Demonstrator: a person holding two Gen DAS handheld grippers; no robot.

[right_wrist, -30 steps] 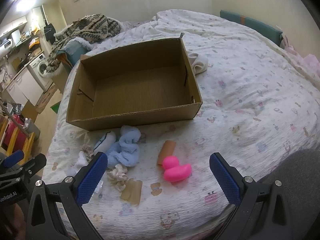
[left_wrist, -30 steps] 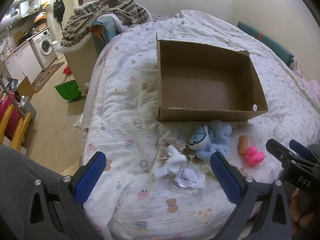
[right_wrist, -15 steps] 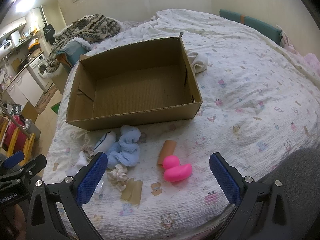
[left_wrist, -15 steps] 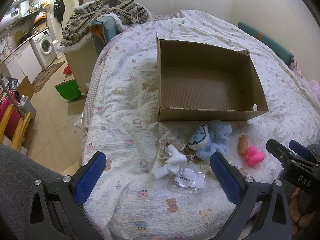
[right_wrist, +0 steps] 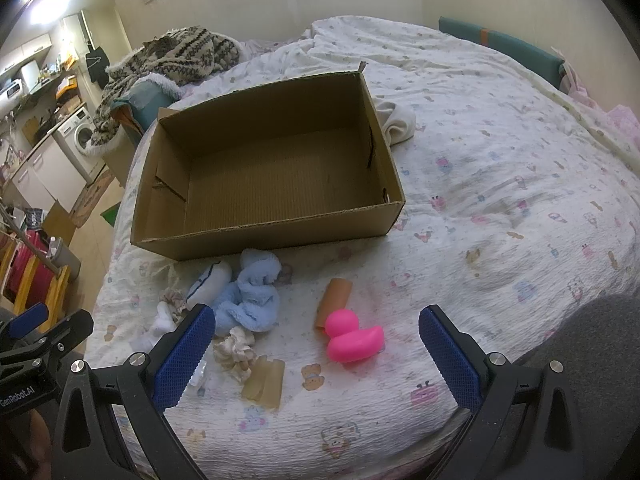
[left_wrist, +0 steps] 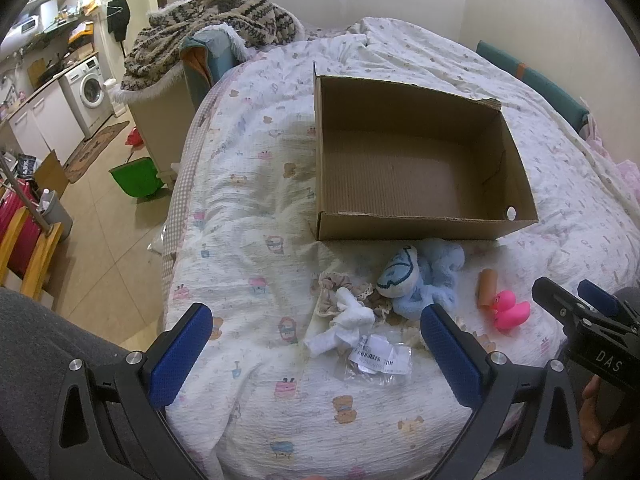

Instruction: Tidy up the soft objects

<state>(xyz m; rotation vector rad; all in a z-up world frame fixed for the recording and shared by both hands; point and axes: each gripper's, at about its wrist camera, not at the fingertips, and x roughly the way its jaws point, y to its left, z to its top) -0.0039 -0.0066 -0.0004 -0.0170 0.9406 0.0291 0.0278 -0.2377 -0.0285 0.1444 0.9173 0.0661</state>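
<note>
An empty cardboard box (left_wrist: pixel 420 168) (right_wrist: pixel 268 176) lies on the bed. In front of it lie a light blue plush (left_wrist: pixel 424 280) (right_wrist: pixel 252 292), a white cloth (left_wrist: pixel 344 324), a beige scrunchie (left_wrist: pixel 332 292), a cream scrunchie (right_wrist: pixel 236 352), a pink rubber duck (left_wrist: pixel 510 312) (right_wrist: pixel 352 338), a tan tube (left_wrist: pixel 486 286) (right_wrist: pixel 334 298) and a clear labelled bag (left_wrist: pixel 376 362). My left gripper (left_wrist: pixel 316 356) is open and empty, above the near edge of the pile. My right gripper (right_wrist: pixel 316 360) is open and empty, just short of the duck.
A patterned quilt (left_wrist: pixel 256 208) covers the bed. A rolled white cloth (right_wrist: pixel 396 124) lies right of the box. A knitted blanket (left_wrist: pixel 212 28) is piled on a chair at the left. A green bin (left_wrist: pixel 134 178) stands on the floor.
</note>
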